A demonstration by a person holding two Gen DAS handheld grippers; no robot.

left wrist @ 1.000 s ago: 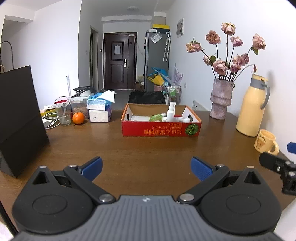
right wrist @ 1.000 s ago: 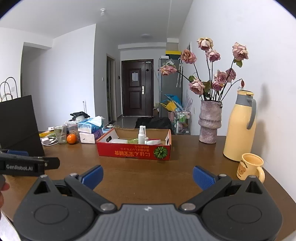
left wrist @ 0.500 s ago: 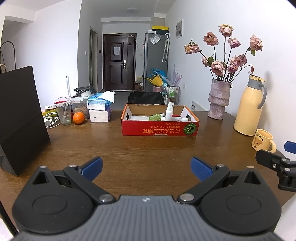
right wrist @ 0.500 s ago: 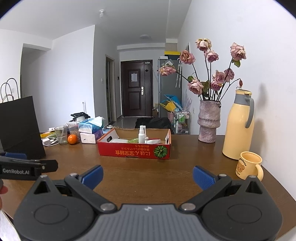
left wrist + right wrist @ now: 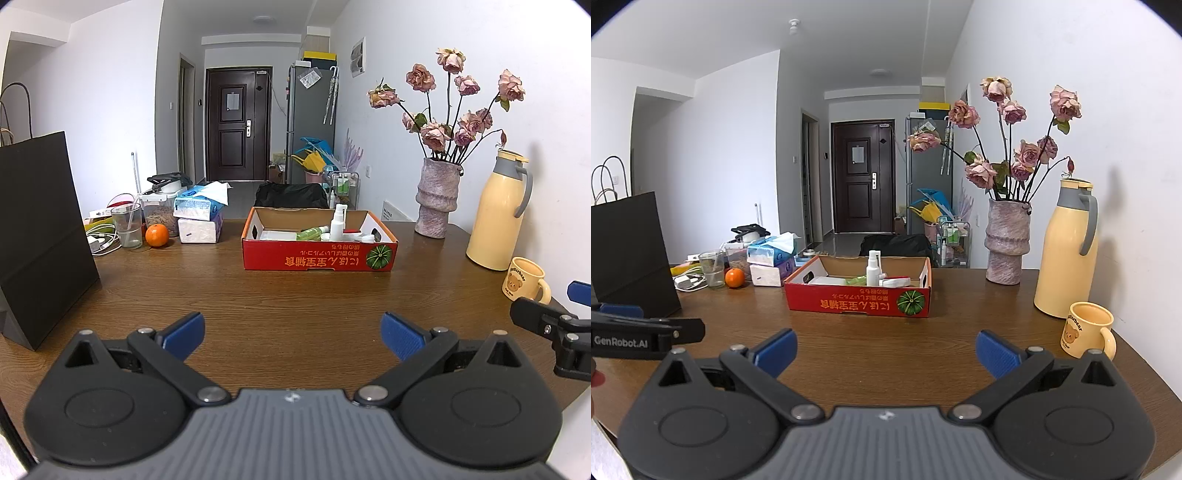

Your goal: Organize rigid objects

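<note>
My left gripper (image 5: pixel 291 332) sits low in the frame with its blue fingers (image 5: pixel 183 334) spread wide, released, holding nothing and touching nothing; bare brown worktop (image 5: pixel 288 291) shows between them. My right gripper (image 5: pixel 886 349) is the same: fingers (image 5: pixel 995 354) splayed far apart, empty, hovering over the wood. In the left wrist view the right gripper pokes in at the right edge; in the right wrist view the left one enters at the left edge, with a bit of a hand (image 5: pixel 596 378) under it.

Centre frame in both views, well beyond the fingers, stands the red cardboard box (image 5: pixel 319 258), open-topped, with a pumpkin print on its front. Inside it a white spray bottle (image 5: pixel 338 223) stands upright, a green bottle (image 5: pixel 314 233) lies on its side beside it, and a flat white item (image 5: pixel 279 235) lies toward the left end. Something white with red lies right of the spray bottle; I think it is a tube, but it is too small to be sure.

At the right of the frame are a vase of dried roses (image 5: pixel 437 199), a yellow thermos jug (image 5: pixel 496 212) and, just in front of it, a yellow bear mug (image 5: pixel 524 278). At the left stand a black paper bag (image 5: pixel 40 229), a clear cup (image 5: pixel 127 225) with a stick in it, an orange (image 5: pixel 157 235) and stacked tissue packs (image 5: pixel 199 219).
</note>
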